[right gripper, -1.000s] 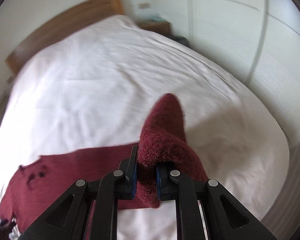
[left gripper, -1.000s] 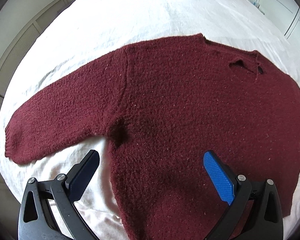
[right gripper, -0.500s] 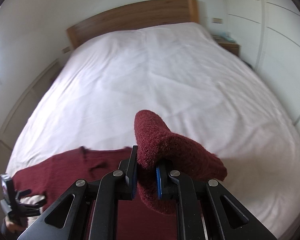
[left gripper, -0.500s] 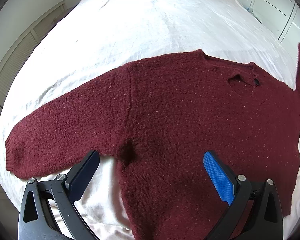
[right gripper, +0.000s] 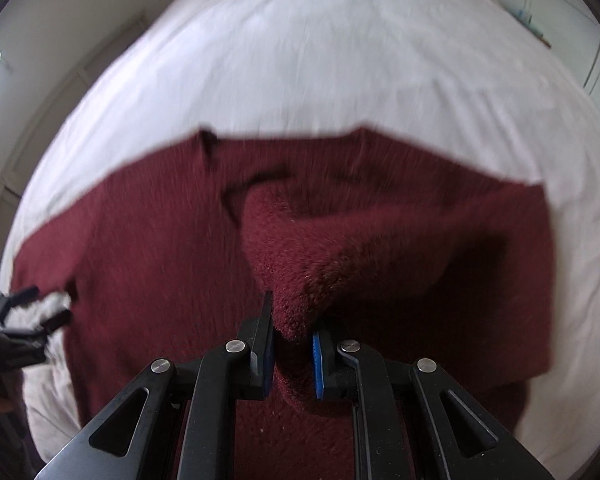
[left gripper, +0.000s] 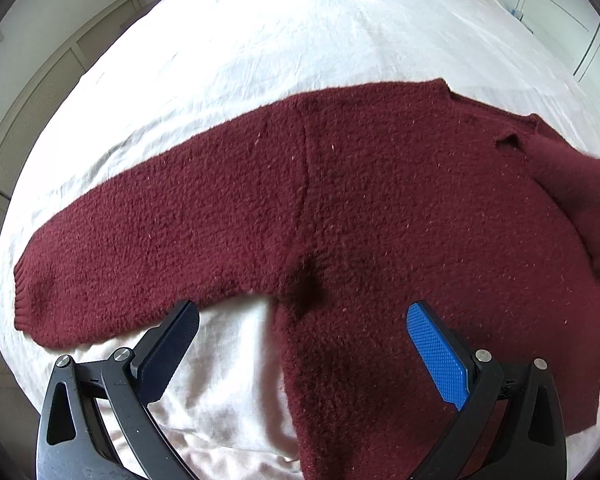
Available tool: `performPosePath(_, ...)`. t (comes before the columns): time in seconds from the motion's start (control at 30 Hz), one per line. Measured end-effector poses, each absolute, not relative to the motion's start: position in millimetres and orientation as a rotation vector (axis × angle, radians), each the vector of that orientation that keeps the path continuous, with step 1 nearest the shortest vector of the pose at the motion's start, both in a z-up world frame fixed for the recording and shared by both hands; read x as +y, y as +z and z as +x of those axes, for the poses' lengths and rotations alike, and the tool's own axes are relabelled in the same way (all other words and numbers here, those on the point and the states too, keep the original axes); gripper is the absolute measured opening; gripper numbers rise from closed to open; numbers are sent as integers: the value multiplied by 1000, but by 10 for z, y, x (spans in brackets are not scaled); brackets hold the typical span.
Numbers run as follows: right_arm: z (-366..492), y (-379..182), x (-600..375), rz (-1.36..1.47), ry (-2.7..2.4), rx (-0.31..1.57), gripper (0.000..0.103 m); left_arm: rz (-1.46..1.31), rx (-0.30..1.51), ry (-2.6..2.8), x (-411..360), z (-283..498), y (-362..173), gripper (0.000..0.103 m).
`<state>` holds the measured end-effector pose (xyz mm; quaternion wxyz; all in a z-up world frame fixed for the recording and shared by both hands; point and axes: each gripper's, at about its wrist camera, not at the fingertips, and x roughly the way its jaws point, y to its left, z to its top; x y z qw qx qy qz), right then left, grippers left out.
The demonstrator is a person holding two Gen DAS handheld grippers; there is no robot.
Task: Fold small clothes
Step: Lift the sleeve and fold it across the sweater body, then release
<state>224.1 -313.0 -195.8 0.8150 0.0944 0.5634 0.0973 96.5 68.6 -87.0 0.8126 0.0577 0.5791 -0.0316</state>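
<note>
While my right gripper is pinching the end of one sleeve between nearly closed fingers, my left gripper is hanging wide apart and gripping nothing, just above the sweater near its armpit.

Location: the sweater is lying flat on the bed, on a white sheet, body toward me and neckline away. The other sleeve is stretching out flat to the left, its cuff near the sheet's edge. The held sleeve is arching up from the shoulder and draping over the chest; the right view is blurred, so I am not judging its exact landing spot.

Appearance: dark maroon, thick fuzzy knit, dotted with pale lint. A ribbed cuff is showing on the flat sleeve. Small gaps or tears are showing by the neckline, though I cannot tell which.

Handling, as I am judging it: the fabric is soft, limp and fairly bulky, light enough for one pinch, and it is sagging between hold and shoulder. The fuzzy surface should be gripping the pads well, so slipping is unlikely; stretching is the likelier fault if I am pulling hard. For the flat sleeve, I am favouring a hold at the cuff, where the ribbing is giving a firmer edge.
</note>
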Motion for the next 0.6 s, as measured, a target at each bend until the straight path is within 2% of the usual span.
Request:
performPosePath(0.2, 2179, -2282, -3047, 210, 218, 1262, 18, 136, 1250, -78, 628, 919, -919, 102)
performPosePath(0.3, 2167, -2320, -3018, 178, 208, 1269, 29, 141, 1250, -83, 593, 908, -921, 102)
performPosePath(0.5, 2115, -2274, -3048, 109, 179, 1266, 64, 158, 1255, -93, 517, 901, -932, 102)
performPosePath(0.53, 2098, -2257, -3068, 100, 176, 1268, 72, 163, 1254, -94, 498, 899, -934, 102)
performPosePath(0.6, 2030, -2217, -3137, 88, 180, 1273, 79, 170, 1254, -95, 484, 898, -935, 102)
